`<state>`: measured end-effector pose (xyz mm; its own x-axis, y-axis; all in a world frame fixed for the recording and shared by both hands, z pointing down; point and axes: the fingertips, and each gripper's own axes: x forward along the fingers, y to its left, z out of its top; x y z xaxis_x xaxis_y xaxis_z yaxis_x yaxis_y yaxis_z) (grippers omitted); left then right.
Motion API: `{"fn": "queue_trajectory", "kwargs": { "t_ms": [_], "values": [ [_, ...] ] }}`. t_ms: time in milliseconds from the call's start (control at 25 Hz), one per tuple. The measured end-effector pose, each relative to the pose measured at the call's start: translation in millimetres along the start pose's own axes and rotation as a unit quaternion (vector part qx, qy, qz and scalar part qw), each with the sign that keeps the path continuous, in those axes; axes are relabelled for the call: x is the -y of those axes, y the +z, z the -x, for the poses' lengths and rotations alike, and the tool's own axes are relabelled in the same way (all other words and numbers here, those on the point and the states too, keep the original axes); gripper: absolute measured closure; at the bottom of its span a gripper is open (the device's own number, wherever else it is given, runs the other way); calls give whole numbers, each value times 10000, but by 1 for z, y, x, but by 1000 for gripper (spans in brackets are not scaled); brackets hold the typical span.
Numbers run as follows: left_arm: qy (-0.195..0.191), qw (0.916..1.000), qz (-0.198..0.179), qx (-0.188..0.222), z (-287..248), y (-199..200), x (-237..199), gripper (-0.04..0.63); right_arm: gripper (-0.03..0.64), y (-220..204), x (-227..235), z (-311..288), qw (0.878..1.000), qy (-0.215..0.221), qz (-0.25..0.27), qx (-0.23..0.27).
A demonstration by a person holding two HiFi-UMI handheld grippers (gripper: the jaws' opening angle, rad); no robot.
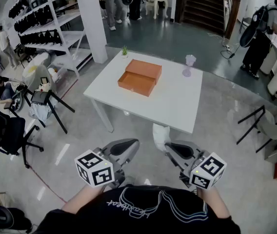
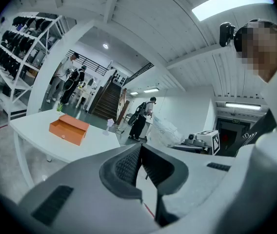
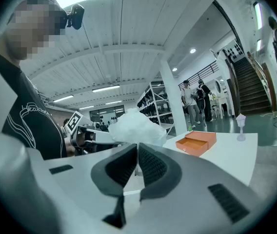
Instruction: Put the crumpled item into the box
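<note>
R claw (image 3: 137, 149): jaws pinching shut on a fold of the crumpled item (image 3: 134, 125), a white plastic wad sticking up just past the tips.
Why that grip: thin film is squashing to almost nothing, so the jaws are nearly meeting. An edge pinch is leaving the bulk free to drop (my guess).
L claw (image 2: 139, 149): jaws resting together, nothing btwn them, hanging alongside as a spare.
Box (image 1: 139, 77): orange, sitting open on the white table (image 1: 177, 104), well apart from both claws, so carrying is coming before any release.
Head view only: showing the floor gap btwn person and table.
R gripper view only: showing the pads biting the wad.
L gripper view only: showing the wad side-on, next to the R claw's marker cube (image 2: 209, 139).
</note>
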<state>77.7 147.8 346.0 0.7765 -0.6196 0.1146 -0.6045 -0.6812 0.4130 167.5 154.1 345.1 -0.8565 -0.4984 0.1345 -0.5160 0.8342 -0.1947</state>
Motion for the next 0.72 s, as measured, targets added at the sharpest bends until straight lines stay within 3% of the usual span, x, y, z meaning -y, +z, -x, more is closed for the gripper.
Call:
{"fn": "queue_trajectory", "kwargs": {
  "t_ms": [400, 720],
  "values": [
    [167, 9998, -10, 91, 9, -9, 19, 591, 600, -3, -10, 13, 9999, 143, 48, -23],
    [277, 9995, 103, 86, 10, -18, 0, 591, 598, -17, 0, 0, 9999, 36, -66, -100]
  ]
}}
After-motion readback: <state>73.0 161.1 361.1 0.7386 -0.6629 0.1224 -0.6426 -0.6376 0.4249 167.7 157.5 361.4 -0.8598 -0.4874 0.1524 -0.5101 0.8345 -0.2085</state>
